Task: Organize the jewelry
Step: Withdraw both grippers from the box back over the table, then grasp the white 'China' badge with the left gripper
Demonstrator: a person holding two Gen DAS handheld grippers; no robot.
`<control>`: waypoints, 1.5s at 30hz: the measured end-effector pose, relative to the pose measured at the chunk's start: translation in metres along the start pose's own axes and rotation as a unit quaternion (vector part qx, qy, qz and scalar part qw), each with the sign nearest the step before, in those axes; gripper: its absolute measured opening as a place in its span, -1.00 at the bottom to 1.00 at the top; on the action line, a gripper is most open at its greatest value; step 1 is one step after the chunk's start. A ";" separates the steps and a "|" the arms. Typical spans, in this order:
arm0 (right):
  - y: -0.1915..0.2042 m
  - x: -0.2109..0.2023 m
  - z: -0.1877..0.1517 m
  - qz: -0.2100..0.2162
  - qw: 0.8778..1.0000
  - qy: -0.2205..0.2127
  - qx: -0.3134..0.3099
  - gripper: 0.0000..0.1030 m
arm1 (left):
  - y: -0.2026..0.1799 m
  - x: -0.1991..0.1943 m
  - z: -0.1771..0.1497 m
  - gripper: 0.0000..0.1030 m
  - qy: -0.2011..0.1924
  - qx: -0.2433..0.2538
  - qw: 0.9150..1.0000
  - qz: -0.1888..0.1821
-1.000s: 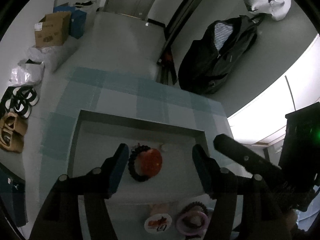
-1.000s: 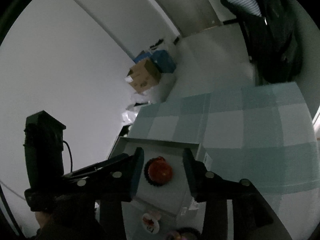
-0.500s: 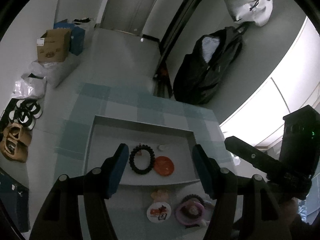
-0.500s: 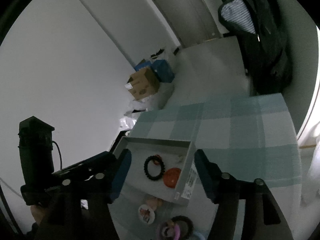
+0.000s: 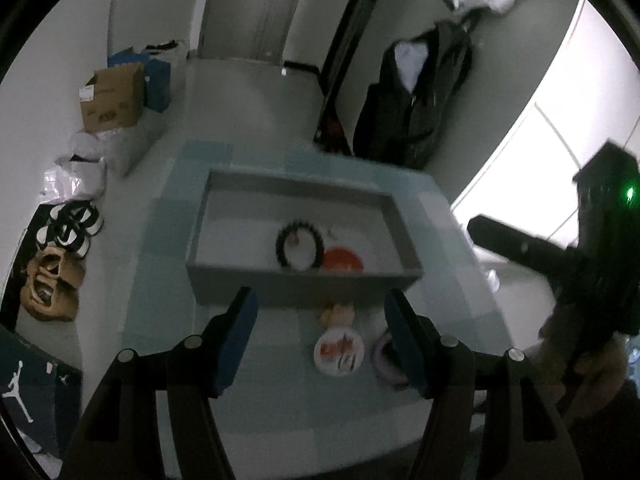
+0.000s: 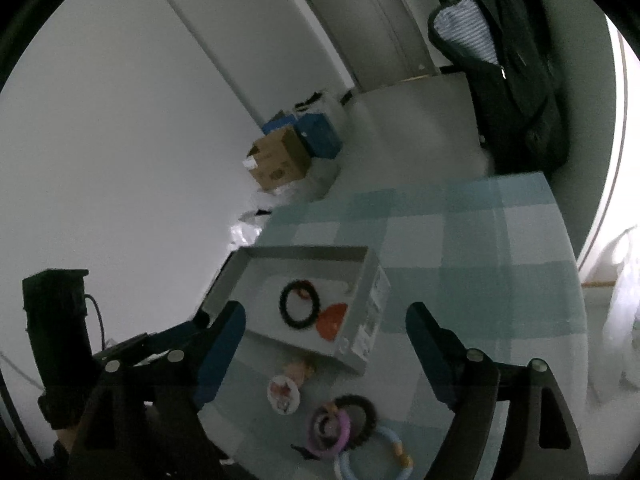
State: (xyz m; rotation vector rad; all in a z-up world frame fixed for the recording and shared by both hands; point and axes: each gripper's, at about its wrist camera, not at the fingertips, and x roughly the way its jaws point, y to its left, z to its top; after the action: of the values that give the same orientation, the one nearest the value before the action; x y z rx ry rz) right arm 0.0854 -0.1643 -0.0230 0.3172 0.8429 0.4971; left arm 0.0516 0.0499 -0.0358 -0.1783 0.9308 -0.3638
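The right wrist view alone shows the full pile of loose jewelry: a purple ring [image 6: 329, 428] over a dark beaded bracelet [image 6: 362, 414], with a pale blue bangle [image 6: 374, 460] beside them on the checked tabletop [image 6: 480, 264]. The left wrist view catches only the purple ring's edge, half hidden by a finger. Both views show the shallow grey cardboard tray [image 5: 304, 286] holding a black beaded bracelet [image 5: 300, 244] and a flat orange disc [image 5: 342, 260] just beside it. A round white printed badge [image 5: 339, 350] lies on the tabletop outside the tray. The left gripper [image 5: 320, 336] has fingers apart, empty. The right gripper [image 6: 326, 338] has just been opening; its blue-padded fingers stand wide with nothing between them.
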 end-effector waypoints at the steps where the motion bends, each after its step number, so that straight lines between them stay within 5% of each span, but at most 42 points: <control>1: -0.001 0.000 -0.002 -0.003 1.000 0.004 0.001 0.64 | -0.001 0.003 -0.003 0.19 0.008 0.001 1.000 -0.001; 16: -0.004 -0.019 -0.021 -0.014 1.000 0.017 0.006 0.76 | -0.014 0.050 -0.024 0.19 0.100 0.035 0.994 0.041; 20: -0.007 -0.020 -0.023 -0.020 1.000 0.014 0.000 0.79 | -0.022 0.051 -0.026 0.19 0.097 0.069 0.989 0.084; 27: -0.018 -0.021 -0.025 -0.026 0.999 0.023 0.020 0.79 | -0.019 0.057 -0.029 0.18 0.108 0.072 0.988 0.085; 31: -0.018 -0.023 -0.026 -0.026 0.999 0.024 0.021 0.79 | -0.020 0.054 -0.029 -0.28 0.108 0.083 0.986 0.092; 45: -0.017 -0.021 -0.029 -0.025 0.999 0.033 0.023 0.79 | -0.022 0.044 -0.024 -0.28 0.099 0.076 0.990 0.062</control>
State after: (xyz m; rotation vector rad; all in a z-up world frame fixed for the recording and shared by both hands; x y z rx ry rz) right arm 0.0564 -0.1875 -0.0356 0.3215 0.9250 0.4436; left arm 0.0516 0.0129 -0.0762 0.0571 1.0991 -0.3399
